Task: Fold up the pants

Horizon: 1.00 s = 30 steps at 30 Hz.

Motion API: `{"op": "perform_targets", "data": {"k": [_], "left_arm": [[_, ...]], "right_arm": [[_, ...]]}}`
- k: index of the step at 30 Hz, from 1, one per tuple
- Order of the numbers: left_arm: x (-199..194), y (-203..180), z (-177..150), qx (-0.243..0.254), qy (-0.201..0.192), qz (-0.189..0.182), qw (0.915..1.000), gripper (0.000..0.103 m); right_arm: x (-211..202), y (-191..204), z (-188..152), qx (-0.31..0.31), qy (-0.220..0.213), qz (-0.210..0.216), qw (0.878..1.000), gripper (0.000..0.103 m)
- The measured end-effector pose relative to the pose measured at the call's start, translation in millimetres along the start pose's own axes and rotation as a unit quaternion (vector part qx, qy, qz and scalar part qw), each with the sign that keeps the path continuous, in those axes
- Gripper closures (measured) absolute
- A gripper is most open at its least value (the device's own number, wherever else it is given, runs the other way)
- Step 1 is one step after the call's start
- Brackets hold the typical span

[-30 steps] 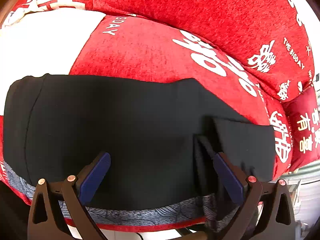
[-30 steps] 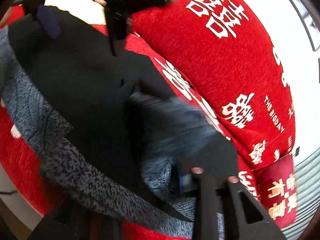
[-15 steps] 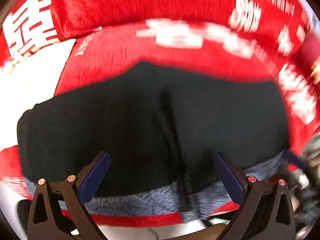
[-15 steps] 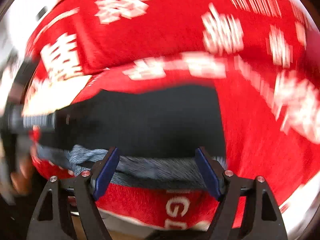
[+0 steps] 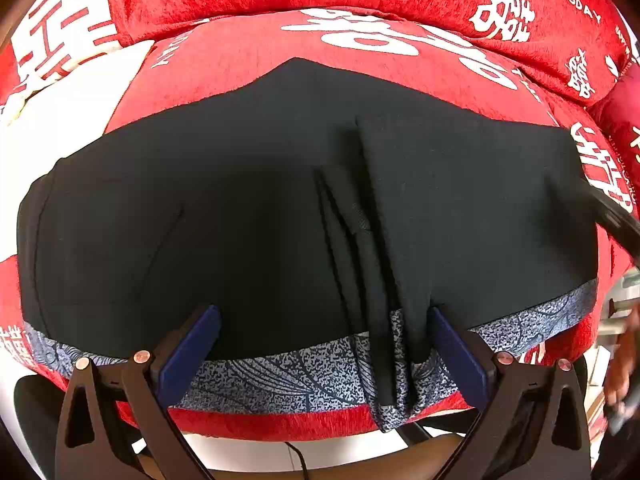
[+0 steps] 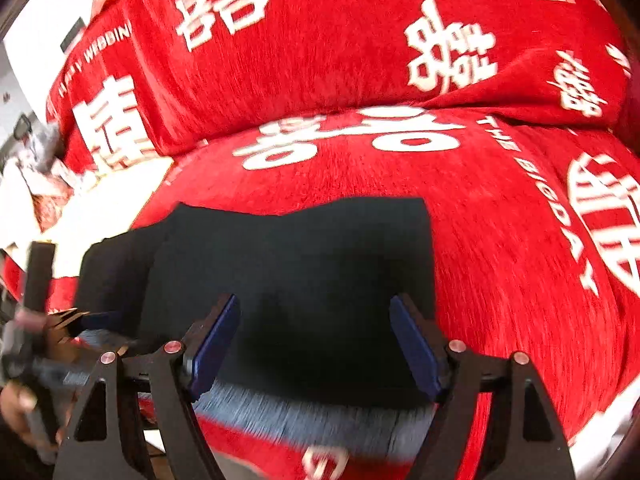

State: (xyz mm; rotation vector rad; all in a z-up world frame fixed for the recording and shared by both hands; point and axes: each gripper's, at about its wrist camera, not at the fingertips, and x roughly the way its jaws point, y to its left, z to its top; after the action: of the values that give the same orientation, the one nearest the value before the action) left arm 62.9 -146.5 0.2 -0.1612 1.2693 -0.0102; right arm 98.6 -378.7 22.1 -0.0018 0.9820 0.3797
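Black pants [image 5: 248, 216] lie folded flat across a red cushion, with a grey patterned band [image 5: 304, 372] along the near edge and a bunched ridge of fabric [image 5: 372, 264] right of the middle. My left gripper [image 5: 324, 344] is open and empty just above the near edge. My right gripper [image 6: 316, 344] is open and empty over the right end of the pants [image 6: 304, 264]. The left gripper shows at the left edge of the right wrist view [image 6: 92, 320].
The red sofa seat [image 6: 500, 220] with white characters carries the pants, and a red back cushion [image 6: 340, 40] rises behind. A white patch of cover [image 5: 60, 112] lies to the left. The seat's front edge [image 5: 280, 424] drops off just below the pants.
My right gripper let go of the pants fabric, opened, and swung round to face the sofa. My left gripper shifted right along the pants; the right end now lies flat.
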Motion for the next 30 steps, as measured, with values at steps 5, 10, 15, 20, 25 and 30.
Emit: {"op": "perform_targets", "data": {"k": [5, 10, 15, 20, 25, 30], "left_arm": [[0, 2, -3, 0.000, -0.005, -0.003, 1.0000, 0.000], [2, 2, -1, 0.005, -0.008, -0.004, 1.0000, 0.000], [3, 0, -2, 0.005, -0.012, -0.003, 0.9999, 0.000], [-3, 1, -3, 0.004, -0.012, -0.010, 0.9999, 0.000], [-23, 11, -13, 0.000, -0.040, -0.001, 0.9992, 0.000], [-14, 17, -17, -0.003, -0.025, -0.006, 0.9997, 0.000]], "right_arm": [[43, -4, 28, -0.013, 0.030, -0.007, 0.999, 0.016], [28, 15, 21, -0.033, 0.034, -0.050, 0.998, 0.011], [-4, 35, -24, -0.042, 0.002, -0.095, 0.995, 0.011], [6, 45, -54, -0.067, 0.017, -0.136, 0.988, 0.011], [-10, 63, -52, -0.074, -0.006, -0.130, 0.989, 0.010], [12, 75, -49, -0.094, 0.027, -0.148, 0.984, 0.010]]}}
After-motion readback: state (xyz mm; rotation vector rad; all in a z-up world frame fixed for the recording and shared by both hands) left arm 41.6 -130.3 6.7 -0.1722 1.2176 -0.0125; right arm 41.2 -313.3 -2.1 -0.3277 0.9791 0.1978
